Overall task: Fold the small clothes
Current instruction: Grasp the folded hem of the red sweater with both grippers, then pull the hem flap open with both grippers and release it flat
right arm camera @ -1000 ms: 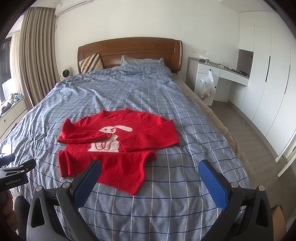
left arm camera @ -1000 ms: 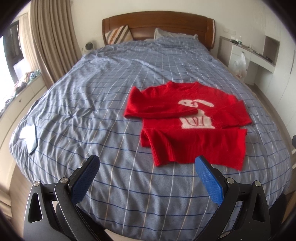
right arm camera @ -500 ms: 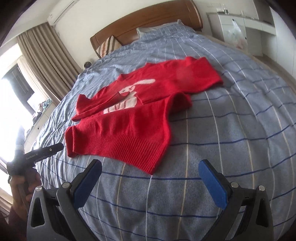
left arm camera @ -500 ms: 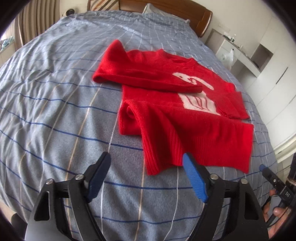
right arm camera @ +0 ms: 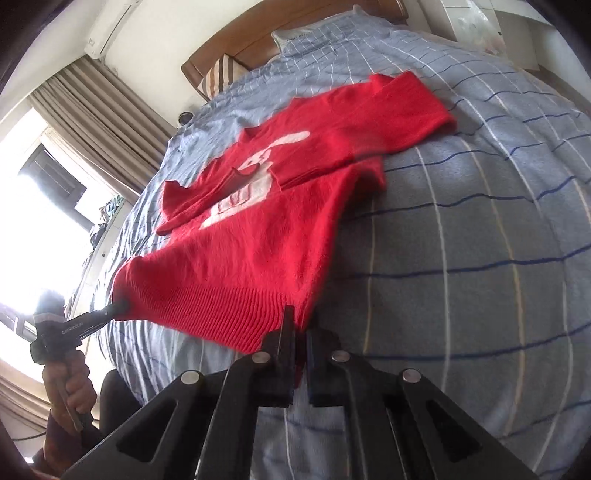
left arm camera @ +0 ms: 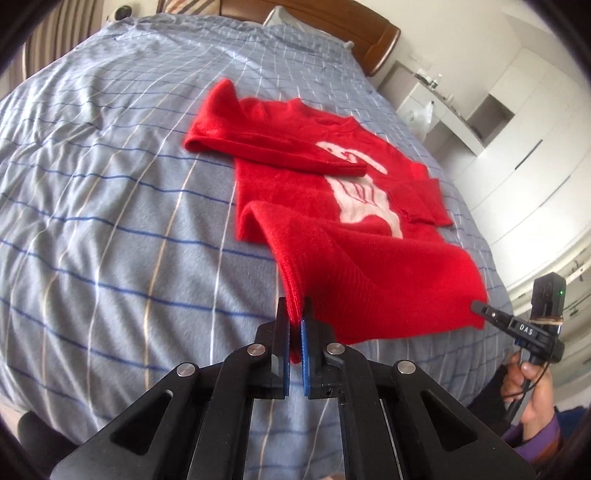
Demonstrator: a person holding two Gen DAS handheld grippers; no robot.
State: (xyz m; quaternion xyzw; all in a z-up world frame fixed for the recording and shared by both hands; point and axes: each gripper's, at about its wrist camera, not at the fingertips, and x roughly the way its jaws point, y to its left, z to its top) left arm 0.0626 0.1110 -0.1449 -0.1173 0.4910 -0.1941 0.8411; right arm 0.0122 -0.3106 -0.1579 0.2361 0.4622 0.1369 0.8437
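A small red sweater (left arm camera: pixel 295 173) with a white animal figure lies on the blue checked bedspread (left arm camera: pixel 110 184), both sleeves folded across its chest. My left gripper (left arm camera: pixel 294 314) is shut on the left corner of its ribbed hem. My right gripper (right arm camera: pixel 301 321) is shut on the right corner of the hem of the sweater (right arm camera: pixel 258 229). The hem is lifted off the bed and stretched between the two. The right gripper also shows in the left wrist view (left arm camera: pixel 480 307), and the left gripper shows in the right wrist view (right arm camera: pixel 120 306).
The wooden headboard (left arm camera: pixel 332 26) and pillows stand at the far end of the bed. White cabinets and a desk (left arm camera: pixel 461 110) line the right wall. Curtains and a bright window (right arm camera: pixel 74 147) are on the left side.
Both grippers moved down to the near hem, closed on its two corners and lifted it off the bedspread. One second ago both were open and well back from the sweater.
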